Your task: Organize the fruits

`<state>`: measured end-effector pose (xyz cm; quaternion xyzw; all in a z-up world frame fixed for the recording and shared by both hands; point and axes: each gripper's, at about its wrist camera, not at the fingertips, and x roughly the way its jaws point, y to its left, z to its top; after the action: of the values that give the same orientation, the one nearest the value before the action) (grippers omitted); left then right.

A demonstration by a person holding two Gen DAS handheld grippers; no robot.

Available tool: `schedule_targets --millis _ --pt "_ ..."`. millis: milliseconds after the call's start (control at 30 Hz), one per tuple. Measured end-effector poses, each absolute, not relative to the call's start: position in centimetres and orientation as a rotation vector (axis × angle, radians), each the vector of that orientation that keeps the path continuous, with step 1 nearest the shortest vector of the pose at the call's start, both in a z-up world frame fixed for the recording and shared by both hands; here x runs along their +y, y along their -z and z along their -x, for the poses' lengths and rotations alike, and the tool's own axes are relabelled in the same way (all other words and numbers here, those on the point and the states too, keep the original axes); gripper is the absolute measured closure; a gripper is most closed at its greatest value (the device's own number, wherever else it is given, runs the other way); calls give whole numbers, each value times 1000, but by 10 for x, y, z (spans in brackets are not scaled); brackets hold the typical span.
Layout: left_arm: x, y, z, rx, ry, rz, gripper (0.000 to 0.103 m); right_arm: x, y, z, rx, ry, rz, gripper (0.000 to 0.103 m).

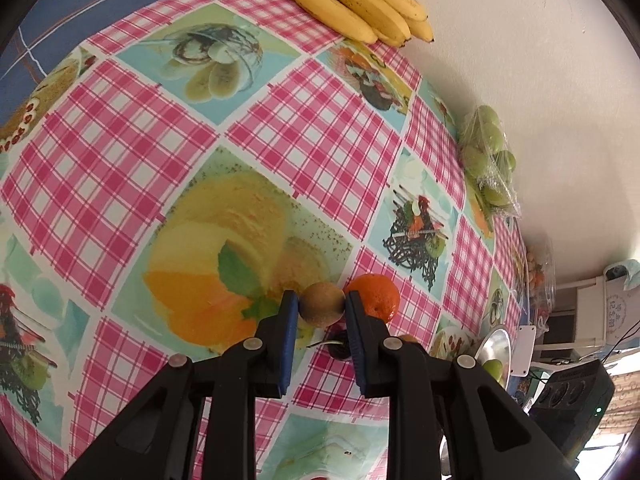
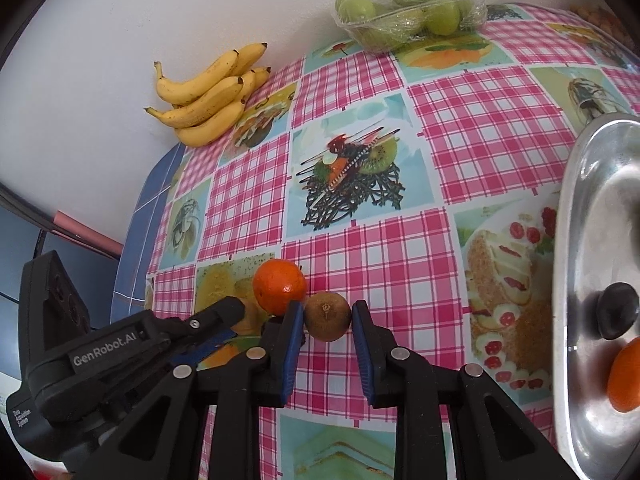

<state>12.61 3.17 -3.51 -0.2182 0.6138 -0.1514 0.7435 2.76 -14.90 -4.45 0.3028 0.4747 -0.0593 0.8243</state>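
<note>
In the left wrist view my left gripper (image 1: 322, 306) is shut on a brown kiwi (image 1: 322, 305), with an orange tangerine (image 1: 376, 296) just behind its right finger and a dark plum (image 1: 339, 346) below on the cloth. In the right wrist view my right gripper (image 2: 327, 316) is shut on another brown kiwi (image 2: 328, 316); a tangerine (image 2: 279, 286) sits beside its left finger. The left gripper's body (image 2: 132, 340) shows at the lower left there. A metal tray (image 2: 580, 240) at right holds a dark plum (image 2: 618, 316) and a tangerine (image 2: 626, 376).
A banana bunch (image 2: 208, 96) lies against the wall at the table's far edge. A wrapped pack of green fruits (image 2: 408, 16) stands by the wall. The table has a pink checked cloth (image 2: 360, 256). The tray with a green fruit (image 1: 494, 366) shows in the left wrist view.
</note>
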Motion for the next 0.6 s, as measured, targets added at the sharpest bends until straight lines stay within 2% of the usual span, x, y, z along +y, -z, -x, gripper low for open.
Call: schedule_targets --millis 600 --pt "42 4 -116 1235 315 453 78 -154 12 -7 1019 184 -559 76"
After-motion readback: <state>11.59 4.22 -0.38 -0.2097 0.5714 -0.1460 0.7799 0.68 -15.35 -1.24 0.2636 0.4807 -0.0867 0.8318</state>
